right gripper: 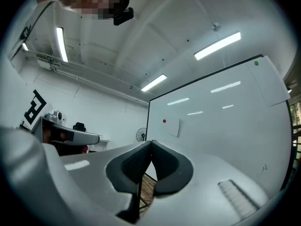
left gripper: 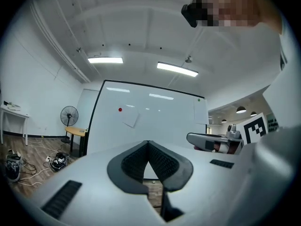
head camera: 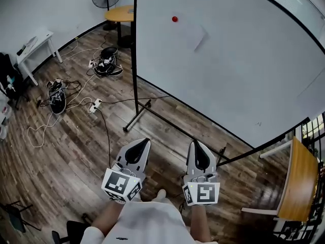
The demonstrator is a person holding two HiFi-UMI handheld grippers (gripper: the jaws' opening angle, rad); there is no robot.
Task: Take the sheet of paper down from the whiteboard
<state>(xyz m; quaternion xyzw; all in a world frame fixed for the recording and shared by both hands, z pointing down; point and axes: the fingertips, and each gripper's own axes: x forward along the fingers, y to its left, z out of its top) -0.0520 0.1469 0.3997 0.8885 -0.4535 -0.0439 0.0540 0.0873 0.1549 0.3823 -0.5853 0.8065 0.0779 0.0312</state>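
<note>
Whiteboard (head camera: 228, 85), paper (head camera: 195, 35) (prob. pinned), far from fingers (head camera: 136, 154)

Sheet of paper (head camera: 196, 35) sits tilted on whiteboard (head camera: 244, 90) — red magnet (head camera: 174, 19) beside it.

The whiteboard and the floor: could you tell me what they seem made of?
Whiteboard: glossy white coated panel, dark thin frame; ceiling lights reflect in it. Floor: brown wood or wood-look laminate planks, low sheen; grain and seams show.

Red magnet (head camera: 174, 19), white paper (head camera: 195, 34)
</note>
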